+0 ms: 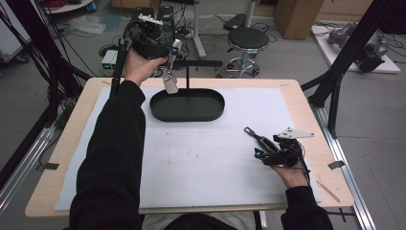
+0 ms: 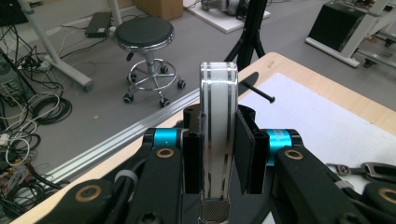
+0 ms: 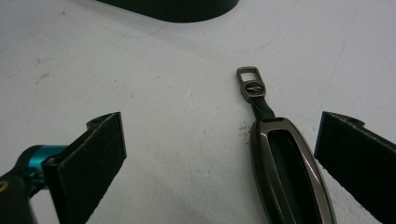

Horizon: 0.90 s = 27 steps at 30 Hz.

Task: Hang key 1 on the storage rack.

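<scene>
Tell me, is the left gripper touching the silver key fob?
Touching. In the left gripper view, the left gripper has both jaws pressed flat against the sides of the silver key fob, no gap showing.

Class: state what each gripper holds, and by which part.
Left gripper: silver key fob, clamped across its flat sides near one end. Right gripper: open, holding nothing.
</scene>
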Motion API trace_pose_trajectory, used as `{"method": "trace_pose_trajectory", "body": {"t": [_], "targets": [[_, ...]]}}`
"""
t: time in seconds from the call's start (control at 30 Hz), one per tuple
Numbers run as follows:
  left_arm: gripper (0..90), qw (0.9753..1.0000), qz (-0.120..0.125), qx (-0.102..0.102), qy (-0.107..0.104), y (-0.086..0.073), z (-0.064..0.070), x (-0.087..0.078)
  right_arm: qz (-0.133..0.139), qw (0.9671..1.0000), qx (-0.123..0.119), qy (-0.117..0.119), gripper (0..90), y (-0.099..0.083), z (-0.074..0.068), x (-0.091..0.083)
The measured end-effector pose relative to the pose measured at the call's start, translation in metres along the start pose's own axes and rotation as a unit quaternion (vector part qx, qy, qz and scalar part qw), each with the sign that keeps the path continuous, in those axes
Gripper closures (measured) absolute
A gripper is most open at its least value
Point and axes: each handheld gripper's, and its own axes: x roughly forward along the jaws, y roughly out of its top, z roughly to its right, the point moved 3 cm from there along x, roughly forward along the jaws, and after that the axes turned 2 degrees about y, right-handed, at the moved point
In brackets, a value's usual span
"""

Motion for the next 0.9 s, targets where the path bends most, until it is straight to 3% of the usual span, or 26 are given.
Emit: {"method": "trace_pose_trajectory", "body": {"t": [0.27,0.6,0.73,0.9], "targets": [[74.6,0.9996,0.018,-0.02,-0.001,0.001,-0.001,0.014,-0.003,1.0,0.0,0.003,1.4,-0.001,-0.001,0.0],[74.6,0.9992,0.025,-0.029,0.008,0.0,-0.008,0.029,-0.006,1.0,0.001,0.004,1.4,-0.002,0.0,0.0],[74.6,0.998,0.037,-0.051,0.0,-0.001,-0.014,0.033,-0.007,1.0,-0.001,0.001,1.4,-0.003,0.001,0.0],[74.6,0.9968,0.049,-0.063,0.005,-0.001,-0.019,0.036,-0.009,1.0,-0.001,-0.001,1.4,-0.004,0.002,0.0]]}}
